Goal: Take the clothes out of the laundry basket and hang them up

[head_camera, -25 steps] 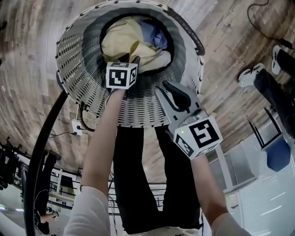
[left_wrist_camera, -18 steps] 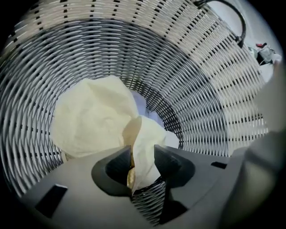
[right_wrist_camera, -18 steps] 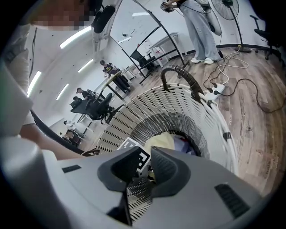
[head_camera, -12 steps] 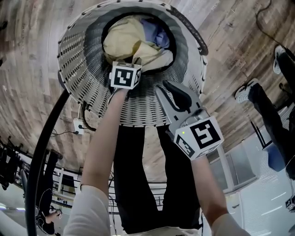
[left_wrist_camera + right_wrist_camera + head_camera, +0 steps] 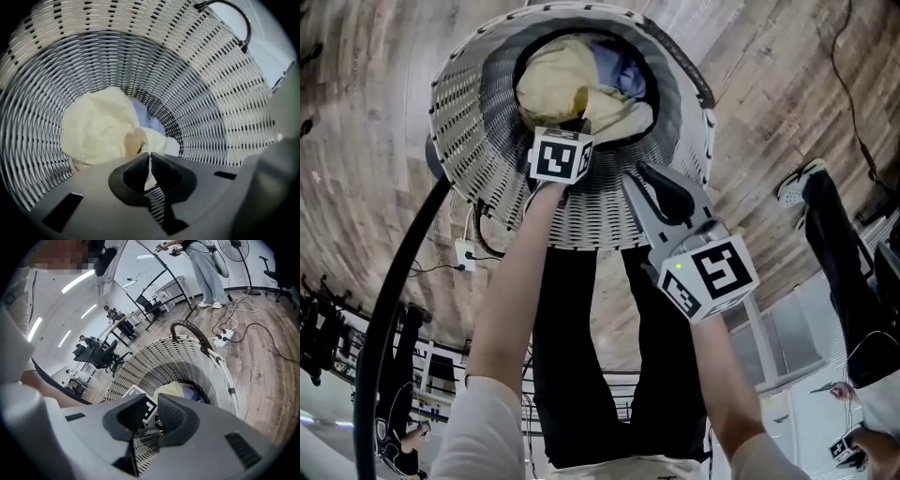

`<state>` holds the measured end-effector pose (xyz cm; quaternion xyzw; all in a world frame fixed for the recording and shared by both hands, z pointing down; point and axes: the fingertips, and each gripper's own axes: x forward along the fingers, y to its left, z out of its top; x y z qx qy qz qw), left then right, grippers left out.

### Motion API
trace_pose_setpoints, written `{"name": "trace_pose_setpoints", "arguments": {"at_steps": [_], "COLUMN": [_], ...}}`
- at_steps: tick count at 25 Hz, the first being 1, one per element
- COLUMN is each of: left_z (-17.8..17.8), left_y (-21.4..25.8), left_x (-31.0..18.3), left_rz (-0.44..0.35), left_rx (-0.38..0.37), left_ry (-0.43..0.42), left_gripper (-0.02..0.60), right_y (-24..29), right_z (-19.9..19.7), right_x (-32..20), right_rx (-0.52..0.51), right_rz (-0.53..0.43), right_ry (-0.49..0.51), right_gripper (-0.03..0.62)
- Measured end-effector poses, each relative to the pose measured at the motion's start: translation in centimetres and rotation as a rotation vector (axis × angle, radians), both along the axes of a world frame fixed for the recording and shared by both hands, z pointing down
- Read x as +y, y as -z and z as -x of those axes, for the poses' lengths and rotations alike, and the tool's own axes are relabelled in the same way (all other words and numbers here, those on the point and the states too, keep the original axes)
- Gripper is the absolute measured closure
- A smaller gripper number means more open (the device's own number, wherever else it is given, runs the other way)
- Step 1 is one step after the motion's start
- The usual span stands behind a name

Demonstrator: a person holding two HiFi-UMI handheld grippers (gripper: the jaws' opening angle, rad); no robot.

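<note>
**Far left.** A black curved rail (image 5: 394, 309) rises from the lower edge of the head view. A white power strip (image 5: 466, 253) lies on the wood floor (image 5: 356, 112), just beside the basket.

**Basket** (image 5: 459, 131). White wicker, upright on the floor, with a dark handle (image 5: 701, 82) on its right rim. The clothes sit at the bottom. A cream garment (image 5: 548, 84) is crumpled across the left and the near side. A blue garment (image 5: 619, 70) lies behind it toward the right, partly covered.

**Left gripper** (image 5: 150, 157). It reaches steeply down inside the basket, along the near wall. The jaws have just been closing and now stand pressed together, pinching a thin fold of the cream garment between the pads. The bulk of that garment lies on the basket bottom.

**Right gripper** (image 5: 151, 401). It is held outside the basket, over the near wall and right of the left gripper, aimed down toward the basket mouth. The jaws are spread with nothing between them, and it touches no clothing.

**Far right.** A bystander (image 5: 834, 244) in dark trousers and a white shoe stands on the floor, well apart from the basket.
</note>
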<state>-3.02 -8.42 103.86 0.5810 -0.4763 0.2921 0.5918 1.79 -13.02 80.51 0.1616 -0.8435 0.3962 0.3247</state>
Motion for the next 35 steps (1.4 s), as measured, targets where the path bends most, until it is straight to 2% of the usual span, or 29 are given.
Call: {"name": "trace_pose_setpoints", "arguments": {"at_steps": [10, 24, 26, 31, 35], "left_z": [-1.3, -1.7, -2.0, -2.5, -2.4], "left_y": [7.4, 19.1, 21.2, 26.9, 31.0], "left_x": [-0.1, 0.6, 0.7, 0.3, -0.8], "left_rz": [-0.035, -0.127, -0.159, -0.269, -0.339], "left_rx": [0.039, 0.023, 0.002, -0.127, -0.169], "left_ry": [-0.027, -0.063, -0.095, -0.287, -0.282], "left_gripper": [0.554, 0.557, 0.557, 0.555, 0.555], "right_y": [4.7, 12.1, 13.2, 16.1, 17.9], "right_z": [0.1, -0.6, -0.7, -1.1, -1.4], "right_x": [-0.4, -1.5, -1.5, -2.1, -2.5], "right_rx": [-0.011, -0.015, -0.015, -0.016, -0.016], "right_rz": [-0.026, -0.105, -0.124, -0.184, -0.226], "right_ry": [-0.007, 0.015, 0.037, 0.097, 0.133], "right_gripper": [0.513, 0.511, 0.511, 0.511, 0.51]}}
